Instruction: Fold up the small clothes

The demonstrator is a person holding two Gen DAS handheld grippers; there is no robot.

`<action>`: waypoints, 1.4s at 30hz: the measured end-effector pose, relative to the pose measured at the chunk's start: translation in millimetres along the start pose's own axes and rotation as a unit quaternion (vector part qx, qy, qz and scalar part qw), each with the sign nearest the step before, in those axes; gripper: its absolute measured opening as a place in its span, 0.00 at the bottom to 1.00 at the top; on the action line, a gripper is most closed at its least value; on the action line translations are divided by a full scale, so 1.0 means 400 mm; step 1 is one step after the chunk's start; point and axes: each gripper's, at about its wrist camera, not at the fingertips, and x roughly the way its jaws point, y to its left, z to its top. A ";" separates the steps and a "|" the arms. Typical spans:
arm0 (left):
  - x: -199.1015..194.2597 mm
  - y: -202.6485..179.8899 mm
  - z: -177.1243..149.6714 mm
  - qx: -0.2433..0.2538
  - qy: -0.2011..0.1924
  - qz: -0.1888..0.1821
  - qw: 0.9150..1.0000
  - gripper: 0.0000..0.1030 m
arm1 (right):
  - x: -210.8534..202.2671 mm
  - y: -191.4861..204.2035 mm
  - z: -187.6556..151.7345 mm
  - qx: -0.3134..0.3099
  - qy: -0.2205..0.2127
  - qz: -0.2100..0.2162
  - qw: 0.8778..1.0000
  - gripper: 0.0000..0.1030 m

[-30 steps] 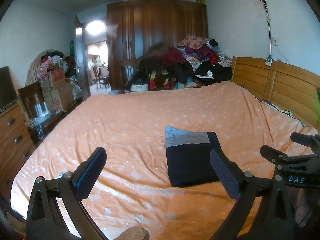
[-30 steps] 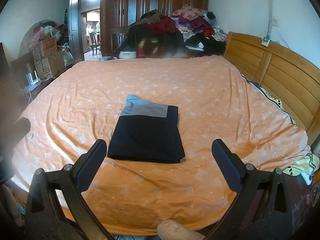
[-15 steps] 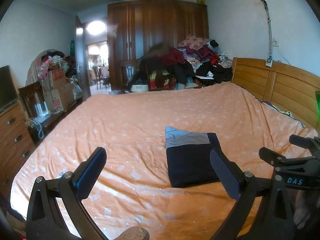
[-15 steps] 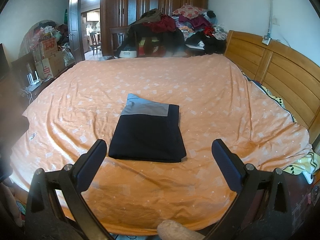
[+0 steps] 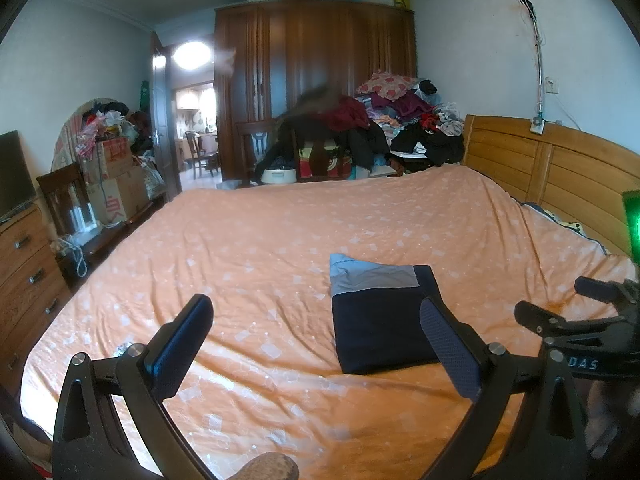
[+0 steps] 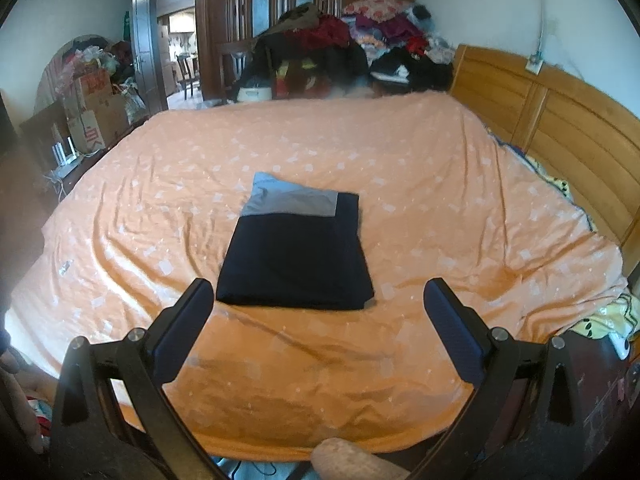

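A folded navy garment [image 6: 294,258] with a grey band along its far edge lay flat on the orange bedspread [image 6: 420,184] of the bed, roughly mid-mattress and nearer the front edge than the far side. The right gripper [image 6: 318,322] hovered over the near edge of the bed with its jaws spread wide, holding nothing, the folded piece lying just beyond and between its two blue-padded fingers [image 6: 182,330]. The left gripper [image 5: 316,344] was likewise wide open and empty, held above the bedspread [image 5: 260,248]; in its view the garment [image 5: 380,320] sat to the right of centre, its right edge partly hidden behind the right-hand finger [image 5: 448,348]. The black frame of the right gripper [image 5: 576,328] showed at the right edge of that same view, apart from the garment. A wooden headboard [image 6: 560,128] ran along the right side of the bed, and a patterned yellow cloth [image 6: 616,320] hung at the bed's near right corner. Beyond the far side stood a dark wooden wardrobe [image 5: 312,80] and a heap of mixed clothes [image 5: 400,120] piled on chairs, with cardboard boxes [image 5: 116,184] and a chest of drawers [image 5: 24,272] along the left wall.
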 end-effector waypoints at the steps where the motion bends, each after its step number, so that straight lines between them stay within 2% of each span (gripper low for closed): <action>1: -0.001 -0.001 0.001 0.000 0.000 0.000 1.000 1.00 | 0.004 0.000 -0.001 0.000 0.005 -0.001 1.000 1.00; 10: -0.004 -0.009 0.003 -0.004 0.006 -0.005 1.000 1.00 | 0.041 -0.030 -0.007 0.019 0.051 -0.011 0.998 1.00; 17: -0.002 -0.012 -0.003 -0.007 0.011 -0.009 1.000 1.00 | 0.069 -0.034 -0.011 0.029 0.086 0.015 0.996 1.00; 23: 0.006 -0.008 -0.013 -0.009 0.015 -0.012 1.000 1.00 | 0.083 -0.035 -0.009 0.032 0.099 0.026 0.994 1.00; 30: 0.015 -0.004 -0.022 -0.011 0.018 -0.011 1.000 1.00 | 0.083 -0.019 0.000 0.010 0.087 0.015 0.996 0.99; 42: 0.030 0.003 -0.027 -0.012 0.020 -0.006 1.000 1.00 | 0.026 0.016 0.015 -0.020 0.021 0.001 1.000 0.99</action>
